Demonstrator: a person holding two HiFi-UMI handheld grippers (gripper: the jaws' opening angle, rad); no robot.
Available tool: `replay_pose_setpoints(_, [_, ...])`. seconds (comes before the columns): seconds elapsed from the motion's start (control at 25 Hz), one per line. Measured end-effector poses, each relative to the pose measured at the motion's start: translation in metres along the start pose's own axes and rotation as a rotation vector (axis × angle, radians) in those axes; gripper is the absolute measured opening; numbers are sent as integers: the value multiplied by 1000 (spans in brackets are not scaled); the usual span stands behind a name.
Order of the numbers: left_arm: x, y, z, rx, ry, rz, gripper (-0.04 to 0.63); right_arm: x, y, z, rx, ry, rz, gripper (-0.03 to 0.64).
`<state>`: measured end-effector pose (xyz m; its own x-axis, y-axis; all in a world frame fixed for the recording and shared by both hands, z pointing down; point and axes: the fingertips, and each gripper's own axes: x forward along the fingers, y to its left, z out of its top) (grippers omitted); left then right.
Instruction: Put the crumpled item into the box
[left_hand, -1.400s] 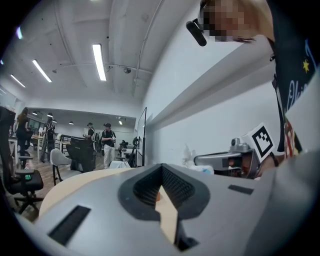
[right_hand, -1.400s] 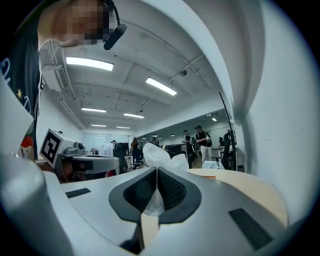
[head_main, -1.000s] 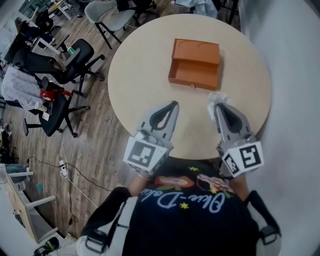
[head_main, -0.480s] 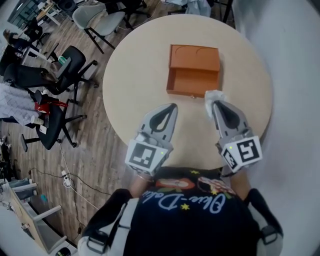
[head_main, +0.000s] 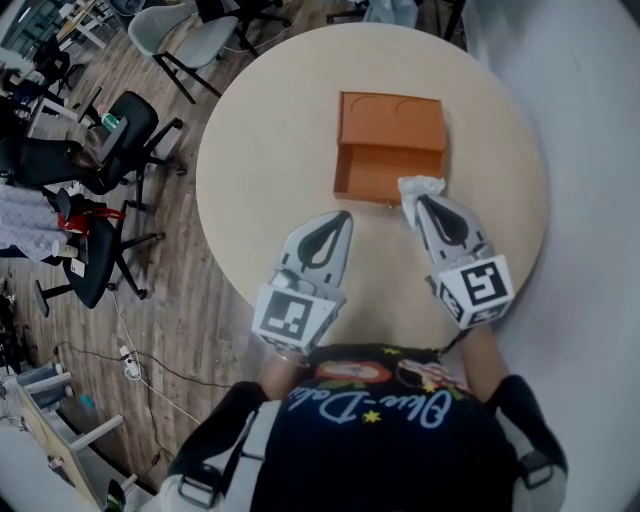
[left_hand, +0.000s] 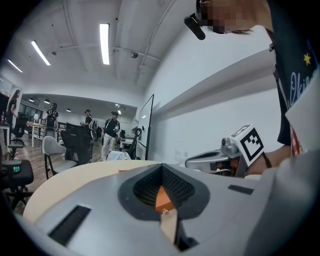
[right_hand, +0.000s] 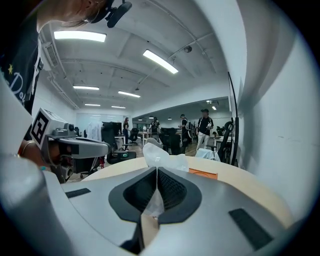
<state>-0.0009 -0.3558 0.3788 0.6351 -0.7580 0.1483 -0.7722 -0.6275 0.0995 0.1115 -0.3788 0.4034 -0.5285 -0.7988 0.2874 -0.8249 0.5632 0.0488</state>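
Two grippers over the near half of the tabletop (head_main: 270, 150). The right gripper (head_main: 412, 205) is clamped on the crumpled item (head_main: 420, 187), a white tissue-like wad sticking out past the tips. The head view lines the wad up with the near right corner of the box (head_main: 375, 170); height above it can't be told. The box is orange and open, tray on the near side, lid laid flat toward the far edge, roughly mid-tabletop. The left gripper (head_main: 340, 218) has its jaws together with nothing in them, and sits short of the box near the near edge.

My read: transport is nearly done, release is pending. To do it well:
- push the tips forward and left so the wad is over the tray's middle, not the rim
- lower into the tray before opening
- open fully, since soft paper may cling to a pad
- don't bump the front wall; the box looks light and could slide
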Motion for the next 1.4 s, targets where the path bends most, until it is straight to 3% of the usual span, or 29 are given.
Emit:
replay_pose_setpoints(0.68, [17, 51, -19, -41, 27, 50, -8, 91, -18, -64, -2, 246, -15, 5])
replay_pose_setpoints(1.4, [20, 63, -26, -49, 33, 51, -8, 130, -29, -114, -93, 453, -2, 5])
